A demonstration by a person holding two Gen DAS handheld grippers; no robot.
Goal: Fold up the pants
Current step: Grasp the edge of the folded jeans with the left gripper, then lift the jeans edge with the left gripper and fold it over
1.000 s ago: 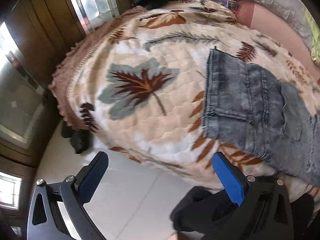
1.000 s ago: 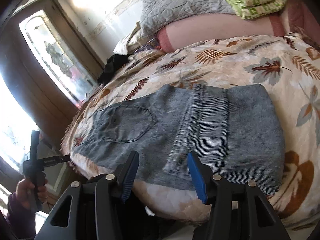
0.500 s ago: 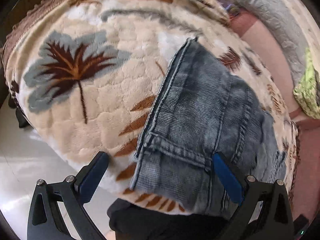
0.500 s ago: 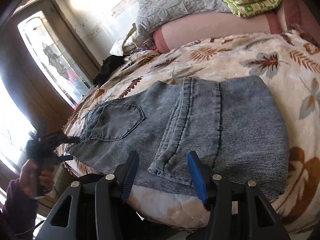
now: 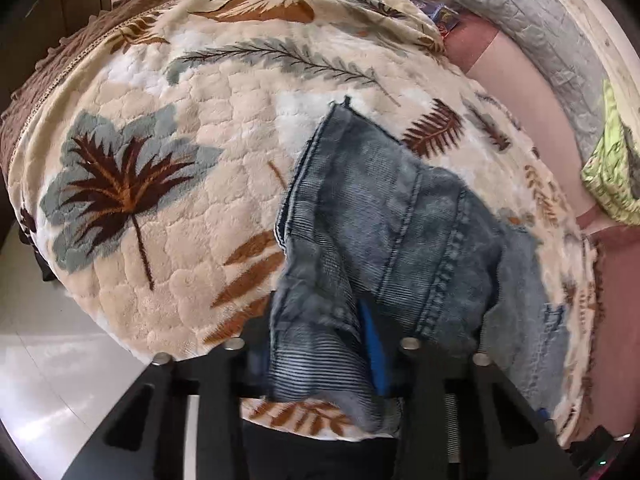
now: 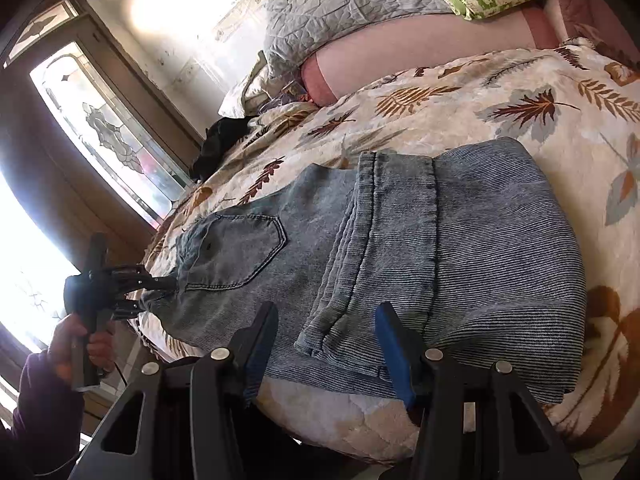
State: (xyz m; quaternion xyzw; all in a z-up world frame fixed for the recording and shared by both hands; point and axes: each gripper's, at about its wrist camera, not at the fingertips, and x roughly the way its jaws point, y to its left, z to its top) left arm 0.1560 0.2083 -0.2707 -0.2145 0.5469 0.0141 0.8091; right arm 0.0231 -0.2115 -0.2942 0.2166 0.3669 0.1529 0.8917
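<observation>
The faded blue denim pants (image 6: pixel 400 264) lie on the leaf-patterned cream blanket (image 5: pixel 168 184). Left gripper (image 5: pixel 320 360) pinches their corner; right gripper (image 6: pixel 326 344) waits spread. Denim seems heavy, limp; seams hold best.

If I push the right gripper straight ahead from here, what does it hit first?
Most likely the jeans: the open right gripper points at their folded denim edge on the bedspread, with the thick seam between its fingers. Depth is unclear, but nothing else lies between.
</observation>
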